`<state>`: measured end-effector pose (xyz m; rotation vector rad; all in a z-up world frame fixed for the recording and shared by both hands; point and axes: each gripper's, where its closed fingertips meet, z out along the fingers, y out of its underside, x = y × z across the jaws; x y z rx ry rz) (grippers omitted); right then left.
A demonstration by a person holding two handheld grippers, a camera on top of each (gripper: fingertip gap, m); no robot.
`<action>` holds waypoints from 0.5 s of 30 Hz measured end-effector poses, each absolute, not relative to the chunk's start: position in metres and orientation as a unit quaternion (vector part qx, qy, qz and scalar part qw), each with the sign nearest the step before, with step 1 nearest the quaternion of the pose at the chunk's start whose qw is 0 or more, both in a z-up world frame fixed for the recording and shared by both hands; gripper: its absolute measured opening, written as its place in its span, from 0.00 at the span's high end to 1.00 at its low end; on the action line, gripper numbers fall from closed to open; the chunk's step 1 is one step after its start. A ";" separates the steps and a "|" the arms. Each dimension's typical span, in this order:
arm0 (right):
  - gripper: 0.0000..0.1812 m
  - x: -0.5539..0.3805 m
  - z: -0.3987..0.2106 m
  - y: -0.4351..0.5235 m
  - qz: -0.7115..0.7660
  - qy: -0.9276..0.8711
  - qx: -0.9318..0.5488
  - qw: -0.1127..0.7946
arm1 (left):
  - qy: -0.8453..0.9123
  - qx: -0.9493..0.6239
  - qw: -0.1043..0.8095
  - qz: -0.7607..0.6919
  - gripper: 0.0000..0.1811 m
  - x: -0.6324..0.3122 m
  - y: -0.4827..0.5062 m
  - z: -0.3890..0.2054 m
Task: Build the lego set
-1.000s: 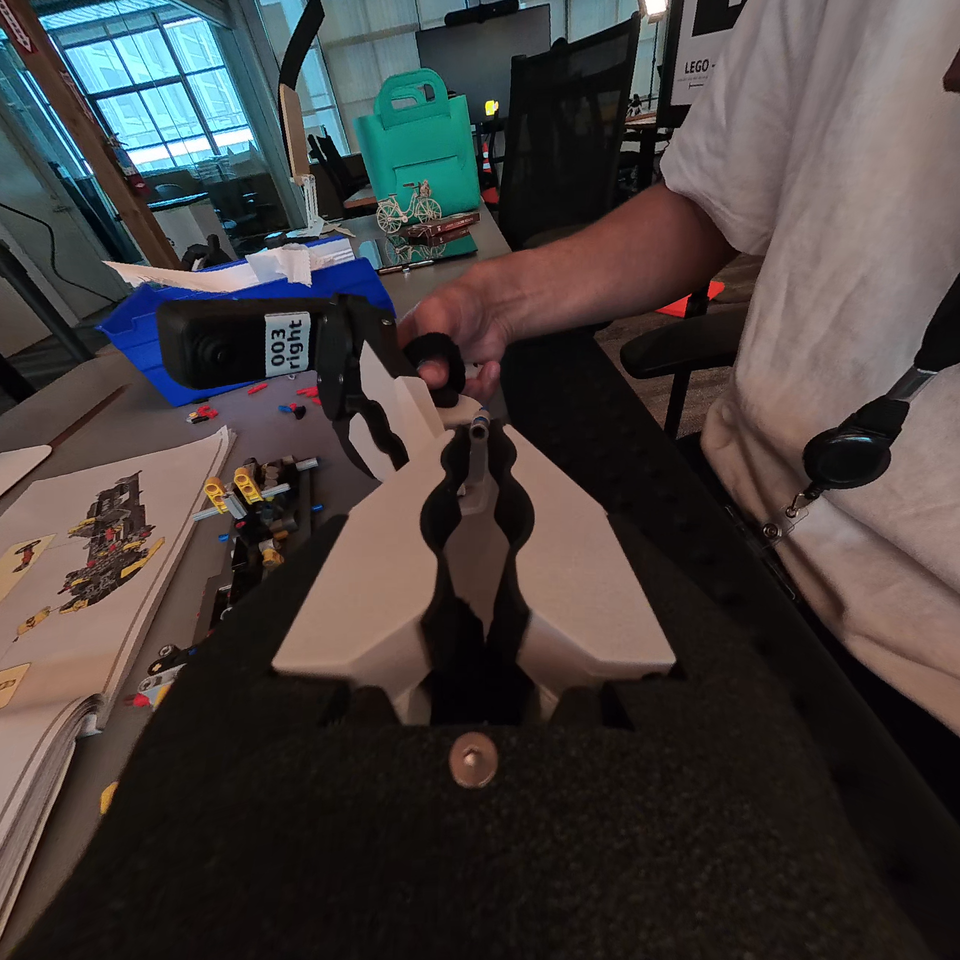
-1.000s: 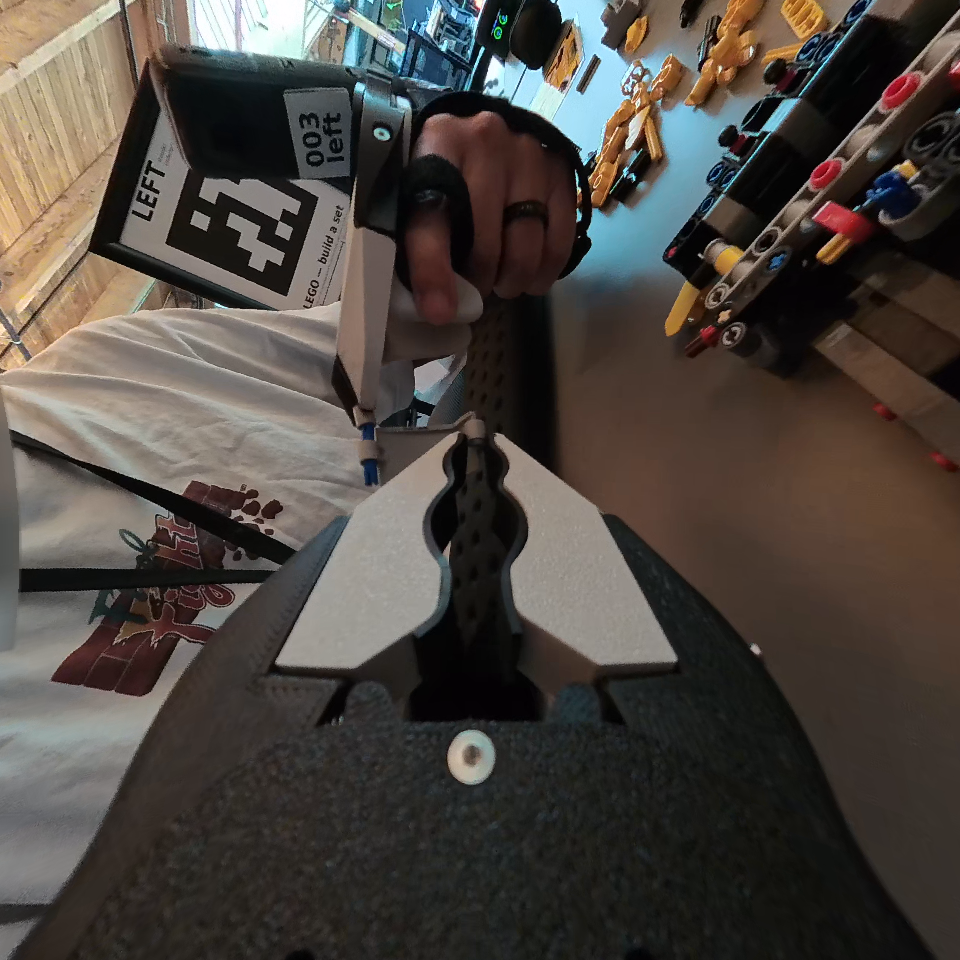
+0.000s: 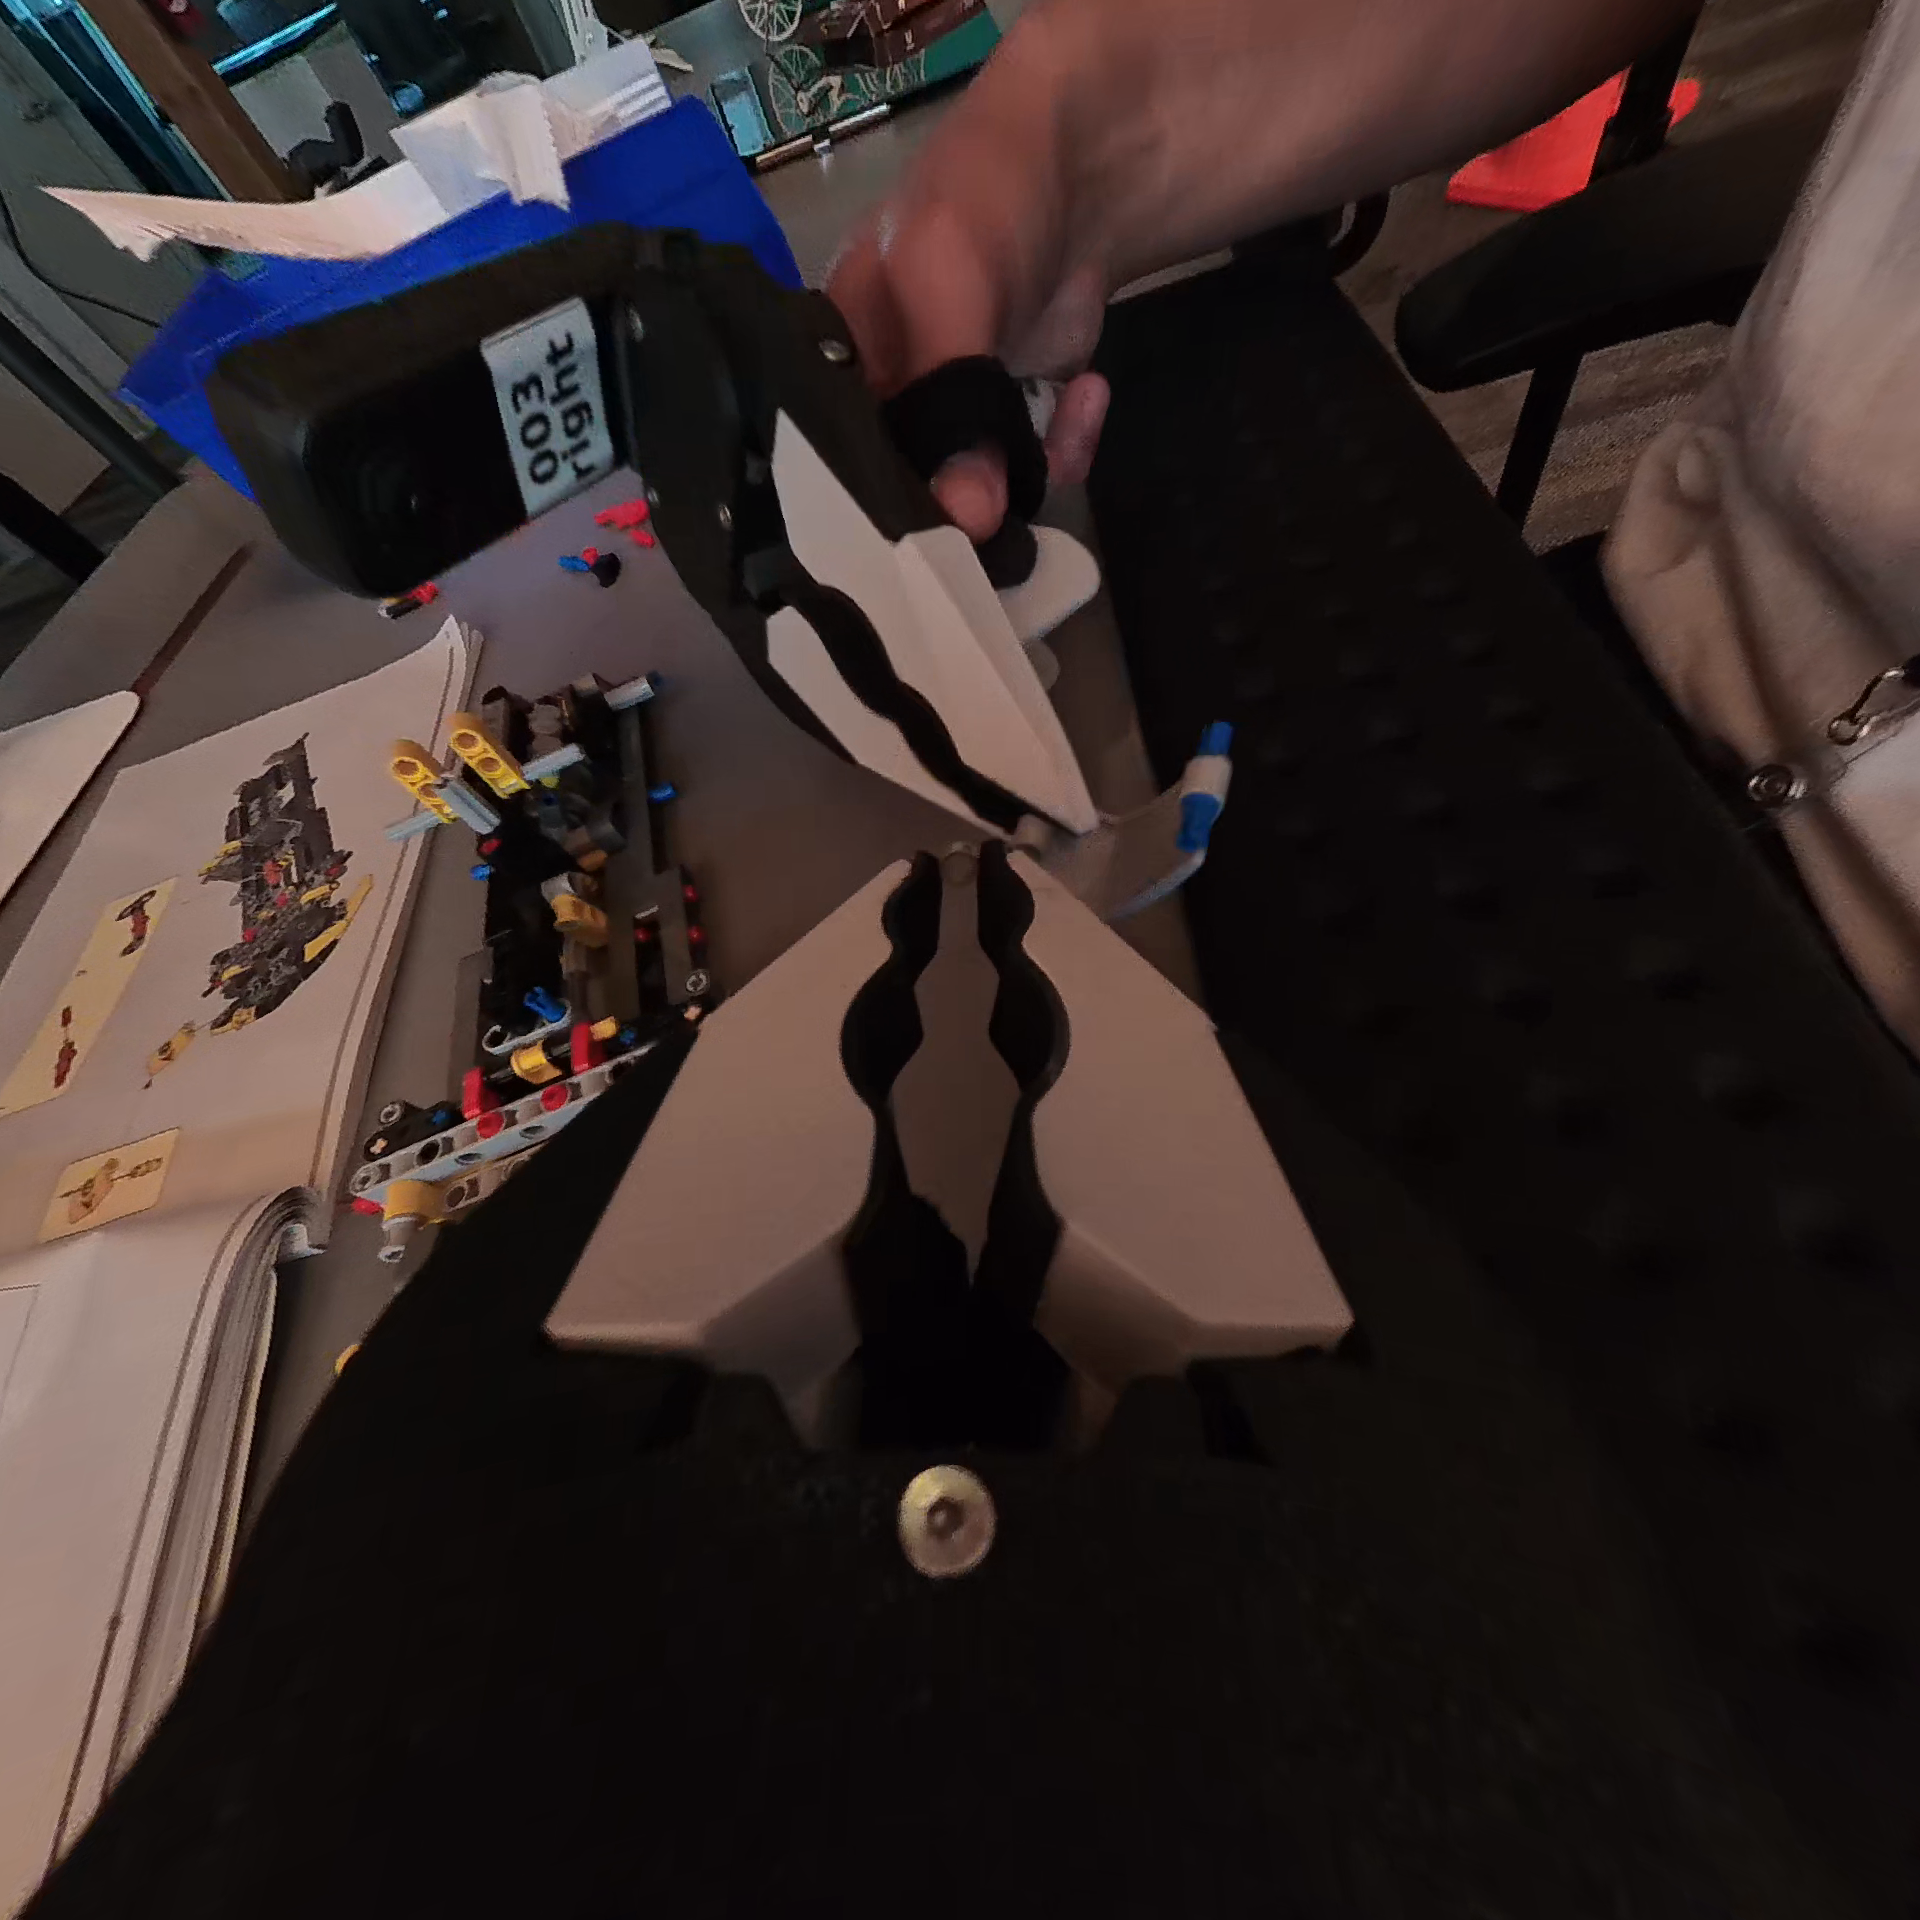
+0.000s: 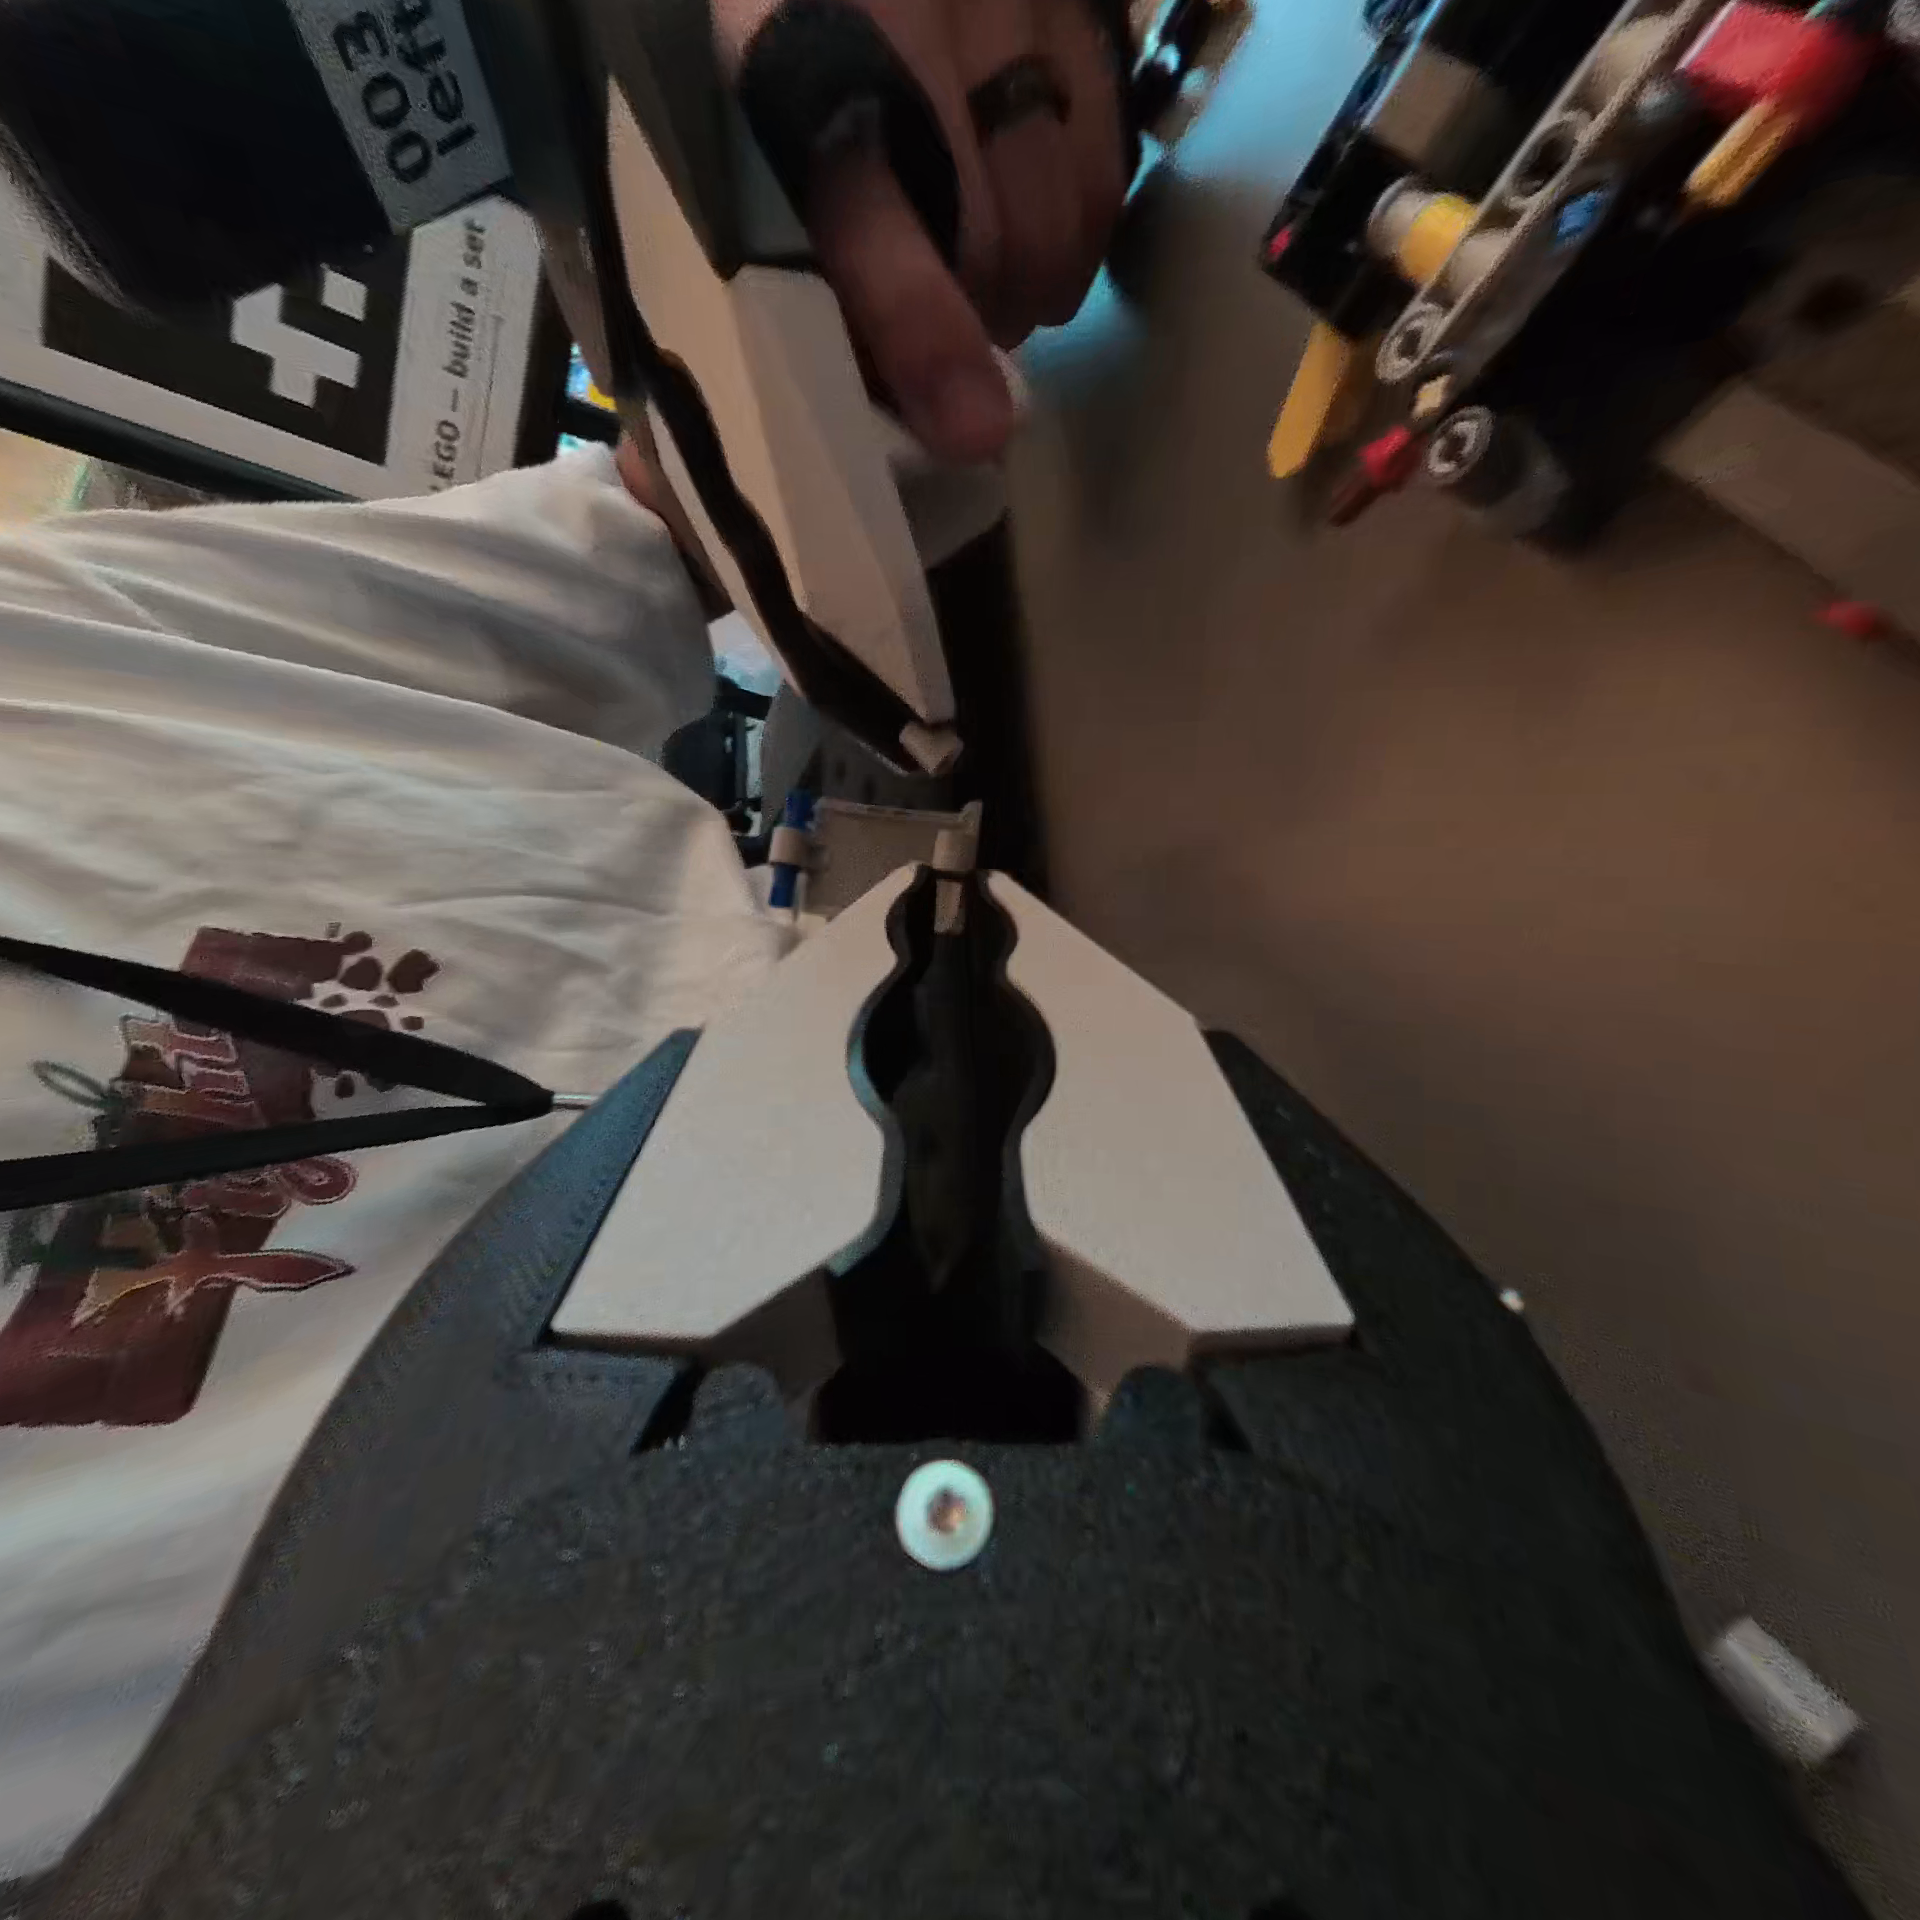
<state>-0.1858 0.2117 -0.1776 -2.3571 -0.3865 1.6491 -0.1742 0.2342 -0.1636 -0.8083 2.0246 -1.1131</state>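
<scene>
my left gripper (image 3: 958, 862) pinches a small pale grey pin (image 3: 957, 864); my right gripper (image 4: 954, 879) clamps a flat grey panel piece (image 4: 878, 844) at its edge, above bare tabletop (image 4: 1455, 935).

The two gripper tips meet almost nose to nose: the right gripper (image 3: 1023, 826) crowds the space just ahead of the left gripper (image 3: 958, 864). To the left, the partly built model (image 3: 566, 935) and open instruction booklet (image 3: 208, 935) fill the table (image 3: 790, 831). The person's shirt (image 3: 1787, 520) closes off the right.
</scene>
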 end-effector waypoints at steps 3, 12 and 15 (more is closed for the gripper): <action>0.97 -0.186 -0.197 0.199 0.503 -0.183 -0.839 0.094 | 0.770 -0.313 0.340 -0.440 0.97 -0.175 0.234 -0.158; 0.88 -0.187 -0.193 0.213 0.415 -0.292 -0.839 0.199 | 0.774 -0.315 0.340 -0.432 0.97 -0.176 0.235 -0.161; 0.82 -0.187 -0.198 0.212 0.398 -0.316 -0.835 0.211 | 0.771 -0.319 0.344 -0.430 0.97 -0.176 0.238 -0.160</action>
